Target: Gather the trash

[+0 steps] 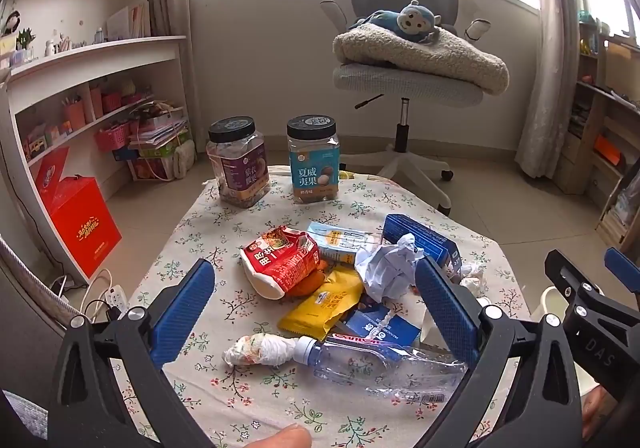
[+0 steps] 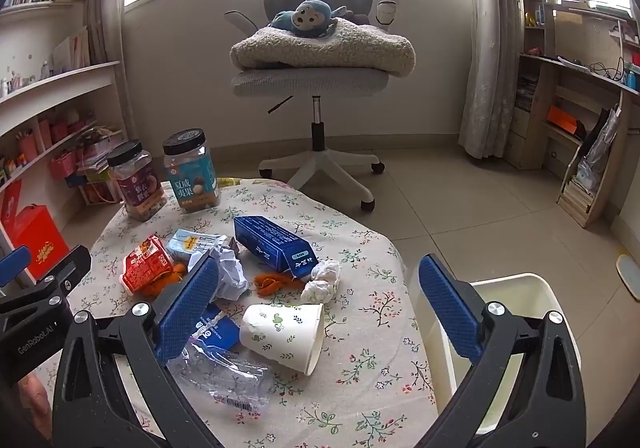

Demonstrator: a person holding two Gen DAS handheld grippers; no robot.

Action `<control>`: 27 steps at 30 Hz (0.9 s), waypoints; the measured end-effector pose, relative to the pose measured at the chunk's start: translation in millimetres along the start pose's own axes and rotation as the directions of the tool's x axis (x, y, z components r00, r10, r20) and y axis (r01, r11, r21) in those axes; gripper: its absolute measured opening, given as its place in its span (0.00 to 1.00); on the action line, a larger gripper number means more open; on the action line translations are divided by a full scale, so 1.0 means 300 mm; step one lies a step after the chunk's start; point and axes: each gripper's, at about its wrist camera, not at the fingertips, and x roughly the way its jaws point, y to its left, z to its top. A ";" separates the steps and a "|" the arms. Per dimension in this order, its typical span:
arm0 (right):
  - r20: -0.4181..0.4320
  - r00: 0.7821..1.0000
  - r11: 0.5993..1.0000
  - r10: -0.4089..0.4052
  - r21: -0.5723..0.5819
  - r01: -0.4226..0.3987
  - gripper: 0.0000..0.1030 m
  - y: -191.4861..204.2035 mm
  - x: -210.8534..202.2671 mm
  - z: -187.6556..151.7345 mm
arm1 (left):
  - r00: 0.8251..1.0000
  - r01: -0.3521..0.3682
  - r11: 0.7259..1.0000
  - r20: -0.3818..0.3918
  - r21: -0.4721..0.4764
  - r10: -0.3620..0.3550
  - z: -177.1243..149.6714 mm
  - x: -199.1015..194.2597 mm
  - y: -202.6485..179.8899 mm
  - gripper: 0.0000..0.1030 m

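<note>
Trash lies piled on a floral-cloth table point(image 1: 200, 232): a red snack bag point(image 1: 282, 262), a yellow wrapper point(image 1: 324, 302), crumpled paper point(image 1: 386, 268), a blue carton point(image 1: 420, 242), a crushed clear bottle point(image 1: 372, 362) and a wadded tissue point(image 1: 260, 348). A paper cup point(image 2: 284, 334) lies on its side, with white tissue balls point(image 2: 324, 280) and orange peel point(image 2: 272, 282) nearby. My left gripper point(image 1: 316, 304) is open above the pile. My right gripper point(image 2: 320, 304) is open above the cup, holding nothing.
Two black-lidded snack jars point(image 1: 238, 161) point(image 1: 314, 159) stand at the table's far edge. A white bin point(image 2: 516, 328) sits right of the table. An office chair point(image 2: 320, 59) with a blanket and plush toy stands beyond. Shelves line both walls.
</note>
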 end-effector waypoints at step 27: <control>-0.030 1.000 0.999 0.002 0.032 -0.001 0.93 -0.016 0.014 -0.002 | 1.000 0.003 1.000 -0.013 -0.003 -0.003 -0.007 0.009 -0.004 0.95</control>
